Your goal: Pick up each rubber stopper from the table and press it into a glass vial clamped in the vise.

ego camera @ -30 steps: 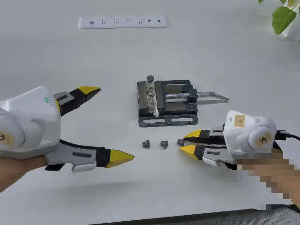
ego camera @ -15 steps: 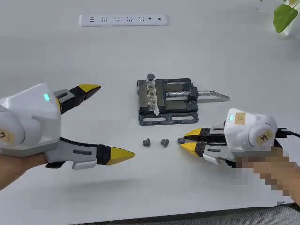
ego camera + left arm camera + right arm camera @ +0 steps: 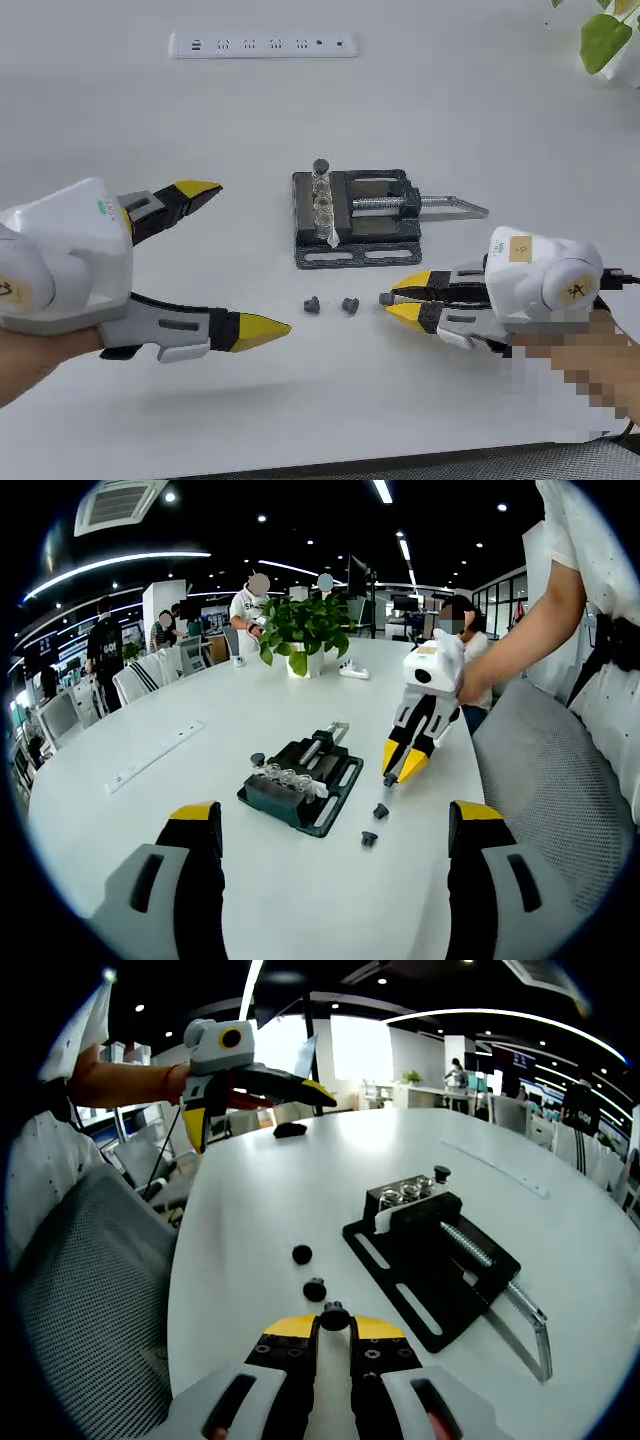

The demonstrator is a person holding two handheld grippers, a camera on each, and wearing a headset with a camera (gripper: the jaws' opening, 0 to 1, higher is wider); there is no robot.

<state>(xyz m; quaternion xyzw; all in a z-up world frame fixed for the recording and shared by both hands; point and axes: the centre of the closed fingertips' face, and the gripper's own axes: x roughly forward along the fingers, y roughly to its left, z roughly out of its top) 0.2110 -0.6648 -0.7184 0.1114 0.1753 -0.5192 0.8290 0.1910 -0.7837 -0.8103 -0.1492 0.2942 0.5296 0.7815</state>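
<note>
Right tool (image 3: 396,301) jaws narrowed around nearest stopper (image 3: 334,1314); grip unconfirmed. Left tool (image 3: 250,258) wide open. Shallow tip contact may eject stopper toward 9 o'clock.

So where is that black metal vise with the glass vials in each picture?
Head view: the black metal vise sits at centre.
Left gripper view: centre, slightly left.
Right gripper view: right of centre.
Shared landmark: the long white power strip.
</note>
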